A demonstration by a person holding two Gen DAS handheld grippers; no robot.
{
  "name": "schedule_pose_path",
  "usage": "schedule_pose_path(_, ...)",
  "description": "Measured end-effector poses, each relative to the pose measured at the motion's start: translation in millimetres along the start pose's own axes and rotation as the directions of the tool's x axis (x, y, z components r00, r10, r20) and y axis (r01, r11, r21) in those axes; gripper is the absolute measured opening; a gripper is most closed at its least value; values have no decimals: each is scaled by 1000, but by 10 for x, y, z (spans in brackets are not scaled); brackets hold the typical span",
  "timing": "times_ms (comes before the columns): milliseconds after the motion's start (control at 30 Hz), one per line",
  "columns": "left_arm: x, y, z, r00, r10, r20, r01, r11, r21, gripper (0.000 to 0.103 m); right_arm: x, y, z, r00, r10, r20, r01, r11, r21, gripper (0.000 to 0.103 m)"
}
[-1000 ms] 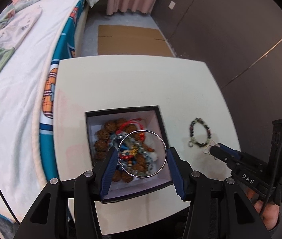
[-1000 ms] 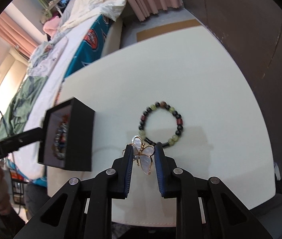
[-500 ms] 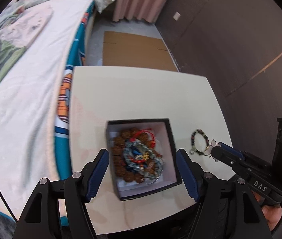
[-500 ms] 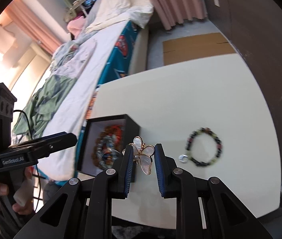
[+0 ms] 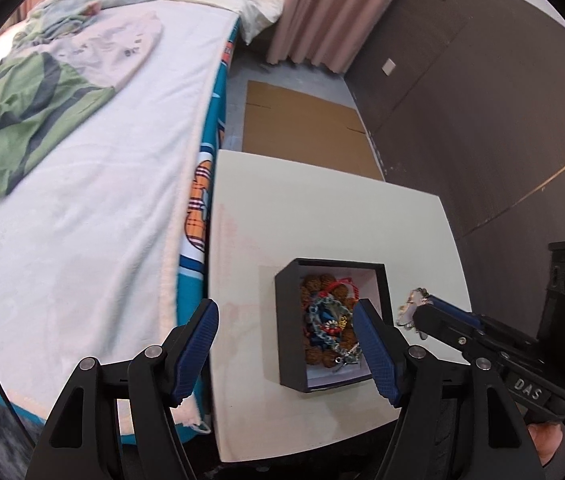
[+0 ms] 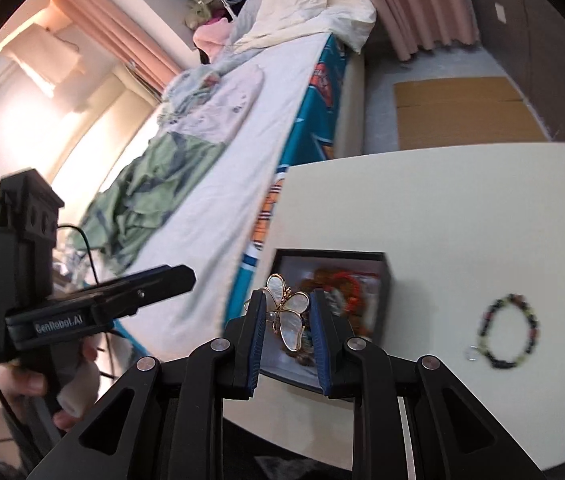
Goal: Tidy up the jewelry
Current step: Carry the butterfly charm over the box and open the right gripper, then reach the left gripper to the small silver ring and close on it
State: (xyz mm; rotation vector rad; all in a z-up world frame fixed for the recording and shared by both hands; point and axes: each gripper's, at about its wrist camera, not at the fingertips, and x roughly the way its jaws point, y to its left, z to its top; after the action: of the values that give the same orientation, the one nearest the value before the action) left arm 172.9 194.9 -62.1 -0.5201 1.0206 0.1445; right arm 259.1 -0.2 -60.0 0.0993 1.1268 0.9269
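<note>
A black jewelry box (image 5: 288,336) with a white lining stands on the white table (image 5: 322,220) and holds several bracelets (image 5: 328,320). My left gripper (image 5: 288,340) is open and empty, raised over the box's left side. My right gripper (image 6: 284,324) is shut on a gold butterfly brooch (image 6: 288,310) with pearly wings, held above the box (image 6: 384,300). In the left wrist view the right gripper (image 5: 422,312) and brooch (image 5: 412,306) sit just right of the box. A beaded bracelet (image 6: 510,332) lies on the table (image 6: 442,208) right of the box.
A bed (image 5: 82,200) with white and teal covers and green clothing (image 5: 14,120) runs along the table's left edge. Cardboard (image 5: 302,128) lies on the floor beyond the table. A dark wall (image 5: 482,120) is at the right. The left gripper's body (image 6: 94,308) shows at the left.
My left gripper let the silver bangle drop into the box, then rose and shifted left. My right gripper lifted the brooch off the table and carried it left, over the box.
</note>
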Motion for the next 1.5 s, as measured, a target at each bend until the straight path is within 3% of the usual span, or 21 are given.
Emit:
schedule_pose_path(67, -18, 14, 1, 1000, -5, 4, 5, 1000, -7, 70, 60, -83, 10, 1000, 3, -24, -2, 999, 49, 55)
schedule_pose_path(100, -21, 4, 1, 1000, -11, 4, 11, 1000, -4, 70, 38, -123, -6, 1000, -2, -12, 3, 998, 66, 56)
schedule_pose_path(300, 58, -165, -8, 999, -33, -10, 33, 999, 33, 70, -208, -420, -112, 999, -43, 22, 40, 991, 126, 57)
schedule_pose_path(500, 210, -469, -18, 998, -58, -39, 61, 994, 87, 70, -535, -780, -202, 992, -105, 63, 91, 975, 201, 65)
schedule_pose_path(933, 547, -1297, -84, 990, -93, -110, 118, 963, 243, 70, -1031, -1397, -432, 976, -195, 100, 154, 935, 318, 67)
schedule_pose_path(1067, 703, -1545, -153, 987, -70, -145, 113, 943, 313, 69, -1173, -1507, -519, 965, -235, 119, 187, 929, 319, 67)
schedule_pose_path(1133, 793, -1678, -216, 986, -34, -161, 92, 924, 371, 61, -1222, -1573, -559, 963, -241, 120, 189, 923, 334, 67)
schedule_pose_path(1267, 942, -1854, -333, 981, 4, -195, 86, 890, 449, 58, -1290, -1703, -626, 960, -250, 122, 193, 915, 355, 67)
schedule_pose_path(1500, 1256, -1941, -466, 967, 81, -240, 54, 859, 508, 46, -1334, -1836, -722, 960, -250, 127, 187, 908, 374, 67)
